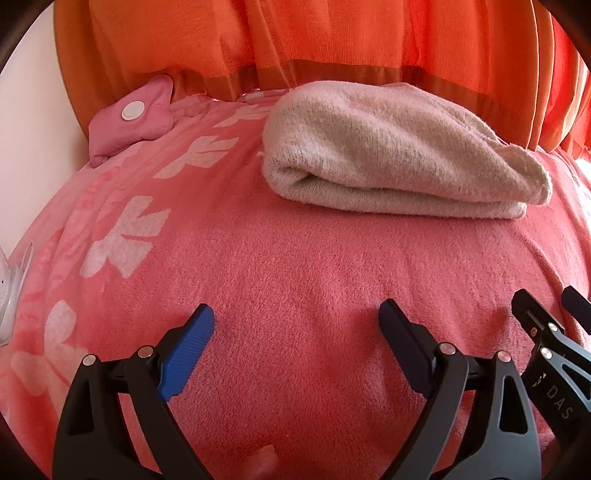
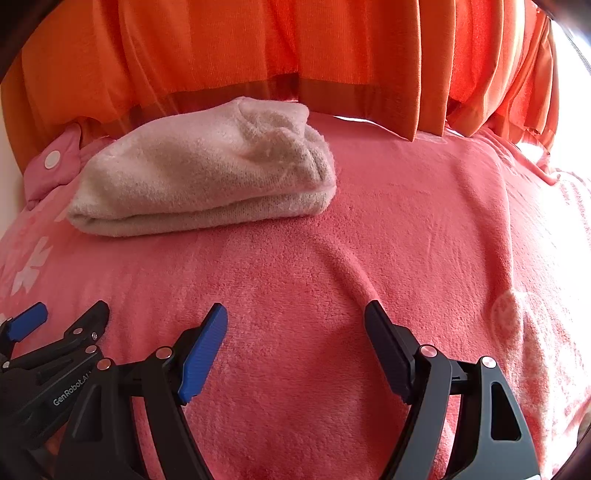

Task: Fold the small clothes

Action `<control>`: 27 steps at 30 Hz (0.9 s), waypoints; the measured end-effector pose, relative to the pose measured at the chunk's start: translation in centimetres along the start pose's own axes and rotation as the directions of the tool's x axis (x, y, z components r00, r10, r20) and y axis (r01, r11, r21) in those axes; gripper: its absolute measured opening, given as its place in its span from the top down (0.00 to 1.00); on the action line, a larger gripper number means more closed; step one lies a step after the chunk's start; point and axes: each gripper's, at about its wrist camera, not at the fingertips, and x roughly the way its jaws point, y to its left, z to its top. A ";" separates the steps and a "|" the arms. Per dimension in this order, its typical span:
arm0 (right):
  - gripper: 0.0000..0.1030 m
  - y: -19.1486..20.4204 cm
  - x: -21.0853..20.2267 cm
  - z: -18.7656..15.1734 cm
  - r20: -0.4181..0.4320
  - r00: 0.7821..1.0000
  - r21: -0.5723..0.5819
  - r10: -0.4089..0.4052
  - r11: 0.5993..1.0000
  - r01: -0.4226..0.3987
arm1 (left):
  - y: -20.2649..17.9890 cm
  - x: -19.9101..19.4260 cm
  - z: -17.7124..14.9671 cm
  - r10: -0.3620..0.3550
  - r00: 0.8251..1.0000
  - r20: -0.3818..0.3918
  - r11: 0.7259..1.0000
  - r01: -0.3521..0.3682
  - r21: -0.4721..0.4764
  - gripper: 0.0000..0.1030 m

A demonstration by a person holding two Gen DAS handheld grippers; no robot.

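On the pink blanket (image 1: 295,266) near the orange curtain (image 1: 332,33), we see a folded beige garment (image 1: 388,155) lying flat. Well short of it, we hold the left hand-held gripper (image 1: 297,325) and right hand-held gripper (image 2: 295,325) side by side, both spread wide and gripping nothing.

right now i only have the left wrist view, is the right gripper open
observer: yes, the right gripper is open, with nothing between its fingers.
operator: whats right of the folded cloth
observer: only pink blanket beside the cloth, with a crease running toward the gripper.
operator: anything hanging there
observer: a corner of the orange curtain hangs down to the blanket's far edge.
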 end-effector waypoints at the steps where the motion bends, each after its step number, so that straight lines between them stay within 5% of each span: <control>1: 0.28 0.0 0.0 0.0 0.000 1.000 -0.001 0.001 1.000 -0.001 | 0.0 -0.1 0.0 0.001 1.000 0.001 1.000 -0.001 0.002 0.14; 27: 0.28 1.3 -0.4 -0.2 0.014 1.000 -0.017 -0.003 1.000 0.003 | -0.1 -0.3 0.2 0.010 1.000 0.016 1.000 -0.010 0.017 0.15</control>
